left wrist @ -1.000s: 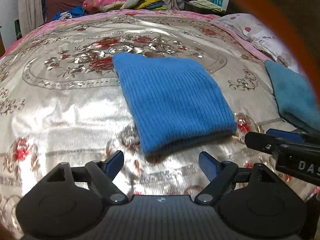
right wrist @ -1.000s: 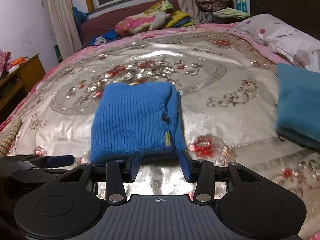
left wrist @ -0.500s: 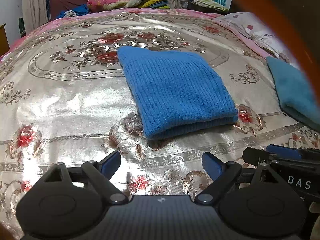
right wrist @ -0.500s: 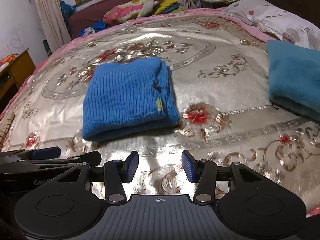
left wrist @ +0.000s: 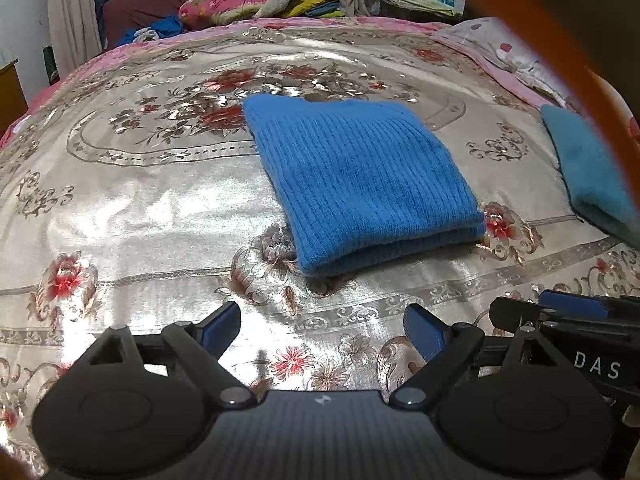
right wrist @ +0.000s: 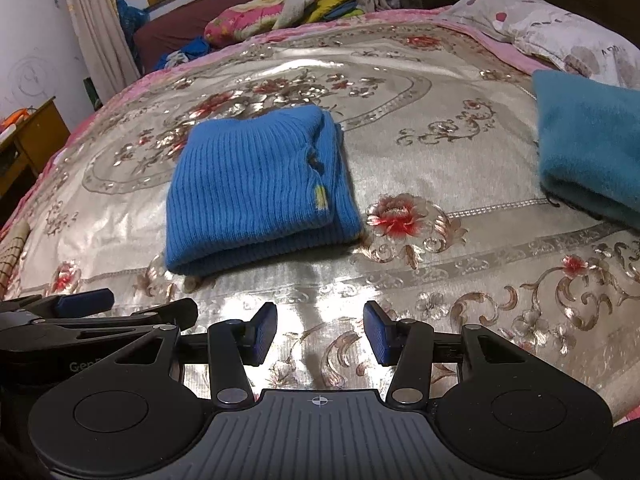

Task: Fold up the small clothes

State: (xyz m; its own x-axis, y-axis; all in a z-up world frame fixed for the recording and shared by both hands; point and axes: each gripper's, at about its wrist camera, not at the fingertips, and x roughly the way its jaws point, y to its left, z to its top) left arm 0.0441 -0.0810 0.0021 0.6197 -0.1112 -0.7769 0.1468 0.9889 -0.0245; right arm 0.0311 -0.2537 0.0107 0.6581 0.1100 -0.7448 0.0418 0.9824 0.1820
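A folded blue ribbed knit garment point(left wrist: 360, 176) lies flat on the shiny floral bedspread point(left wrist: 140, 220); it also shows in the right wrist view point(right wrist: 256, 192), with a small yellow tag on its right side. My left gripper point(left wrist: 322, 326) is open and empty, hovering above the bedspread in front of the garment's near edge. My right gripper point(right wrist: 320, 332) is open and empty, also in front of the garment and apart from it. The right gripper shows at the right edge of the left wrist view point(left wrist: 560, 312); the left one shows at the left of the right wrist view point(right wrist: 88, 312).
A folded teal cloth point(right wrist: 588, 140) lies on the bed's right side, also in the left wrist view point(left wrist: 588, 172). A pillow point(right wrist: 568, 28) sits at the far right. Piled clothes point(right wrist: 272, 8) lie beyond the bed. A wooden table point(right wrist: 28, 136) stands at left.
Both grippers have drawn back from the folded blue garment toward the bed's near edge. The garment stays folded in place. Both grippers remain open.
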